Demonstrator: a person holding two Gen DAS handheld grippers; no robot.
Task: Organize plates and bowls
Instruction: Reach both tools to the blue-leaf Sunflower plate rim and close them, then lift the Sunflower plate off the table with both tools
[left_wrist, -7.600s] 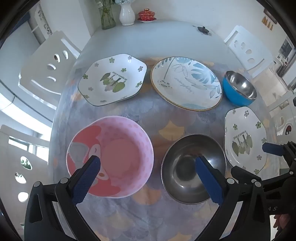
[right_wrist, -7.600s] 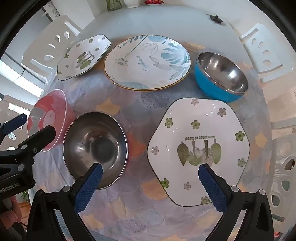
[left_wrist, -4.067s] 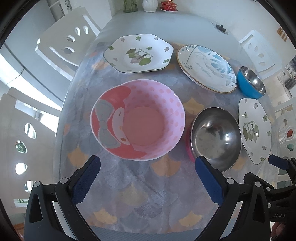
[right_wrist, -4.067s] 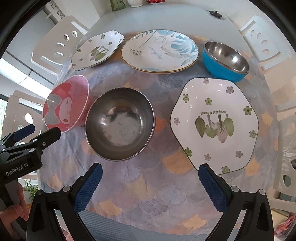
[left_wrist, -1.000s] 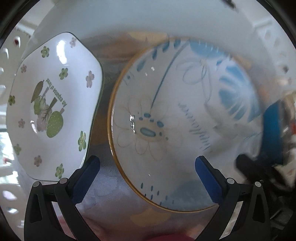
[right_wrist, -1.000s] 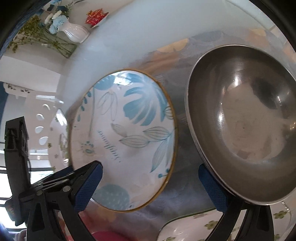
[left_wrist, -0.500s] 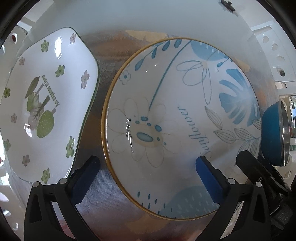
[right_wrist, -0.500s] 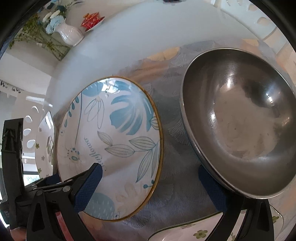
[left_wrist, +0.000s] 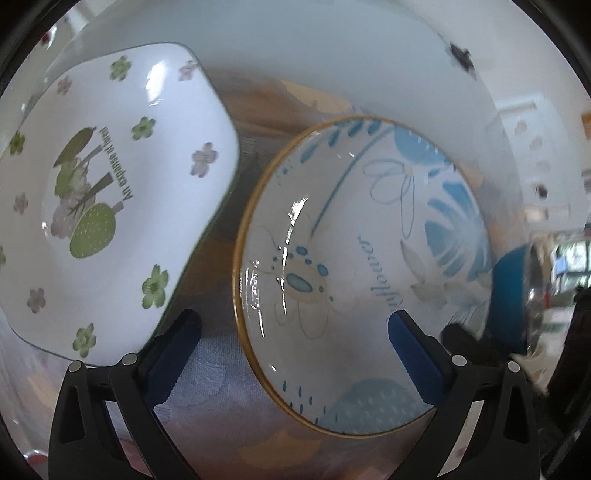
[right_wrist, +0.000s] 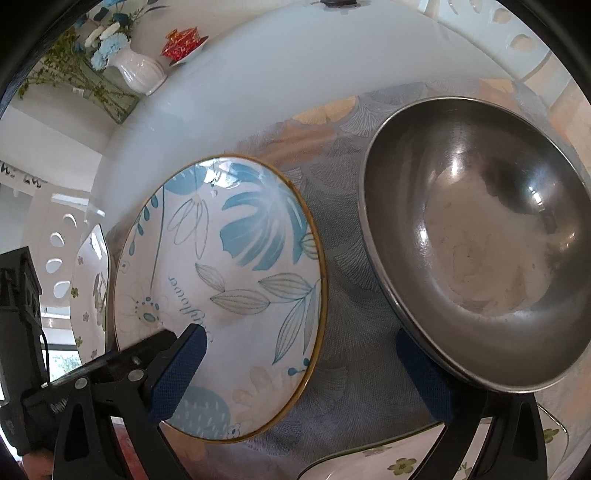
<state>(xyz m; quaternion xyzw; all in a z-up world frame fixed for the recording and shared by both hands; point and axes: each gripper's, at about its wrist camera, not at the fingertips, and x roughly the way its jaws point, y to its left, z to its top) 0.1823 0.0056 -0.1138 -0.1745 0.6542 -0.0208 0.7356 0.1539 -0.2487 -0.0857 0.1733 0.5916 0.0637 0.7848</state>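
White chairs ring the table (right_wrist: 258, 85), which wears a pale cloth with a fan-leaf print, and a white vase of blue flowers (right_wrist: 138, 72) sits in the upper left of the right wrist view.

Where we're at: the round white plate with blue leaves and a gold rim (left_wrist: 354, 280) lies flat mid-frame in the left view, with the hexagonal white plate with green flowers (left_wrist: 107, 192) just beside it on the left. The steel bowl with the blue outside (right_wrist: 476, 240) fills the right of the right wrist view, near the round plate but apart from it.

The left hand-held gripper (left_wrist: 295, 343) is spread wide and empty, and its left finger is over the cloth between the two plates while its right finger is over the round plate's inside. So we read it as lining up on that plate's near-left rim. The right hand-held gripper (right_wrist: 303, 373) is also nearly full width with nothing pinched, its jaws just starting to close, with its right finger right by the steel bowl's rim.

Tips for doing this well, as we see it:
- get one finger properly under the gold rim before squeezing, glazed plates are slippery
- don't nudge the hexagonal plate, the gap is tight
- keep the two grippers from bumping, they're crowded here
- lift level
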